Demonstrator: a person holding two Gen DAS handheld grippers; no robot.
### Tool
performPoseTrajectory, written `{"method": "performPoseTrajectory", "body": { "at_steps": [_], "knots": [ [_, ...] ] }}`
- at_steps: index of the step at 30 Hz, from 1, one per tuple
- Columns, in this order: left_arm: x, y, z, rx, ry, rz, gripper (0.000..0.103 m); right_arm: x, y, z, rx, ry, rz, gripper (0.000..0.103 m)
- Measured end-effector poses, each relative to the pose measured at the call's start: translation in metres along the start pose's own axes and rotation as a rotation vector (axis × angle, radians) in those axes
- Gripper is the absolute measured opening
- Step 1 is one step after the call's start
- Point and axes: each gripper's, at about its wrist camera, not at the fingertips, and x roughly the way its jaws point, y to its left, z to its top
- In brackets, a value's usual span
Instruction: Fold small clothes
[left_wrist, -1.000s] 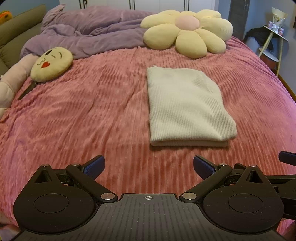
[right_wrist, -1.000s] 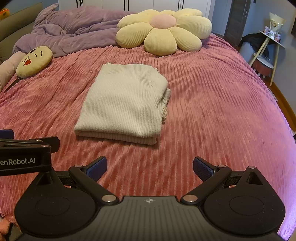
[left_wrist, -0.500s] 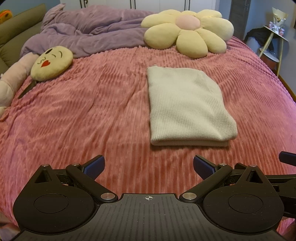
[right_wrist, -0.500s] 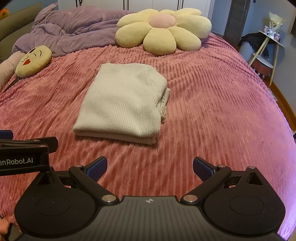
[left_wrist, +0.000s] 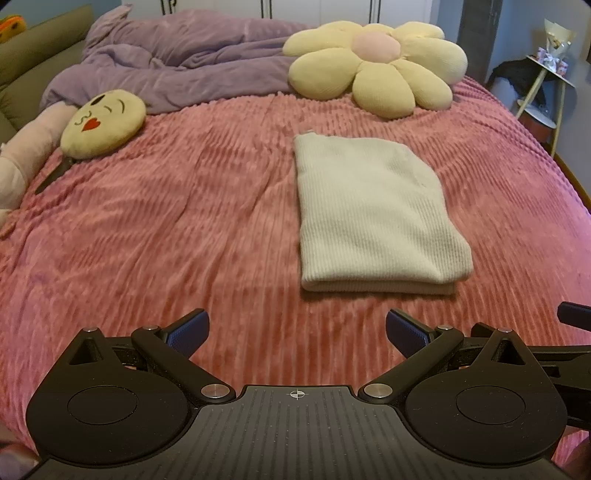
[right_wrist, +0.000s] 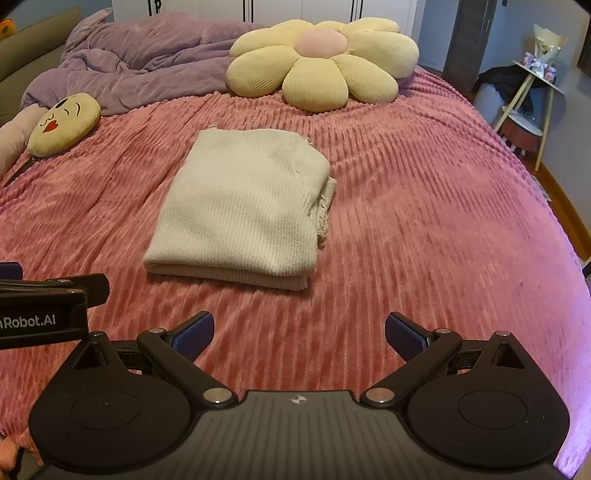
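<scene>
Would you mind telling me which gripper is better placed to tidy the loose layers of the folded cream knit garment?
Probably the right gripper: open and empty, and the cream knit garment's uneven layered edge faces its side, away from the left gripper.

A flower cushion and purple duvet lie on the pink bedspread.

Bedspread: pink, ribbed. Folded knit top: cream. Flower cushion: pale yellow, pink centre. Face cushion: yellow, red lips. Duvet: lilac. Tongs pads: blue.
</scene>
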Motion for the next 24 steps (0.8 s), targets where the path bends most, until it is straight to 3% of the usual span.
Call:
{"method": "performPoseTrajectory", "body": {
  "at_steps": [24],
  "knots": [
    [-0.0014, 0.0014, 0.0012, -0.002, 0.003, -0.002, 0.103, -0.0035, -0.0028, 0.0047, 0.019, -0.012, -0.004, 0.099]
  ]
}}
